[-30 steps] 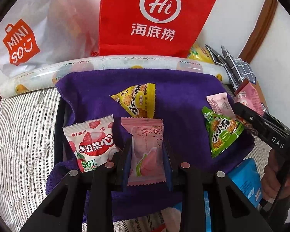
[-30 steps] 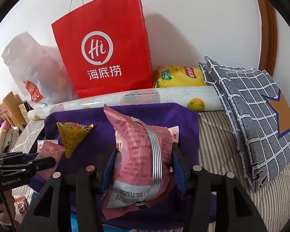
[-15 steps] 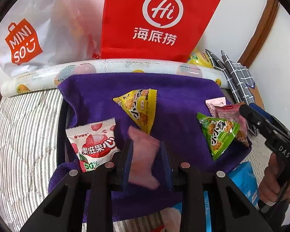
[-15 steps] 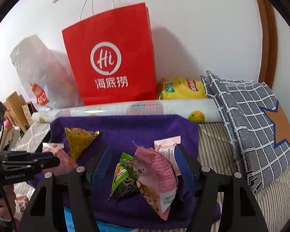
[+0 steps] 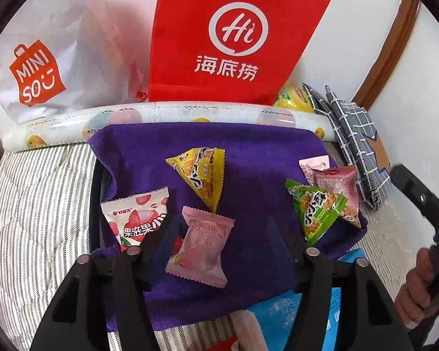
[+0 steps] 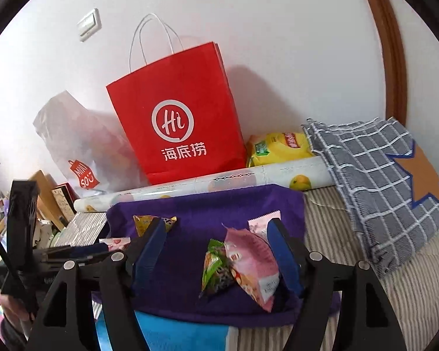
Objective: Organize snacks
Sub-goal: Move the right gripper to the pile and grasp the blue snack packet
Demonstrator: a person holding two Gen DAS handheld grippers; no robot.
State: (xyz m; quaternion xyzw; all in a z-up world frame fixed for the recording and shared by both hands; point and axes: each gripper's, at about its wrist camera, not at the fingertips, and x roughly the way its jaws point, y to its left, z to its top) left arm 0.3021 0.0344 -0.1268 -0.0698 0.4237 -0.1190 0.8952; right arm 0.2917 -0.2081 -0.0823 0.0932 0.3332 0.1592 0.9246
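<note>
A purple towel (image 5: 257, 152) carries the snacks. In the left wrist view a pale pink candy packet (image 5: 202, 251) lies flat on it between the jaws of my left gripper (image 5: 225, 242), which are opening and no longer press on it. A strawberry packet (image 5: 137, 219) lies to its left and a yellow triangular packet (image 5: 202, 175) behind it. In the right wrist view my right gripper (image 6: 216, 251) is opening too. A larger pink packet (image 6: 254, 260) rests on the towel (image 6: 207, 201) beside a green triangular packet (image 6: 216, 266), close to the right finger. A small pink sachet (image 6: 263, 219) lies behind them.
A red paper bag (image 6: 175, 122) and a white plastic bag (image 5: 44, 58) stand against the wall behind a fruit-printed roll (image 5: 190, 111). A grey checked cloth (image 6: 380, 175) and a yellow chip bag (image 6: 278, 146) lie at the right. A blue packet (image 6: 184, 336) sticks out under the towel's near edge, on striped bedding (image 5: 38, 204).
Both grippers went from shut on their pink packets to open. The candy packet dropped flat on the towel. The larger pink packet now lies by the green one, and the right gripper lifted back.
</note>
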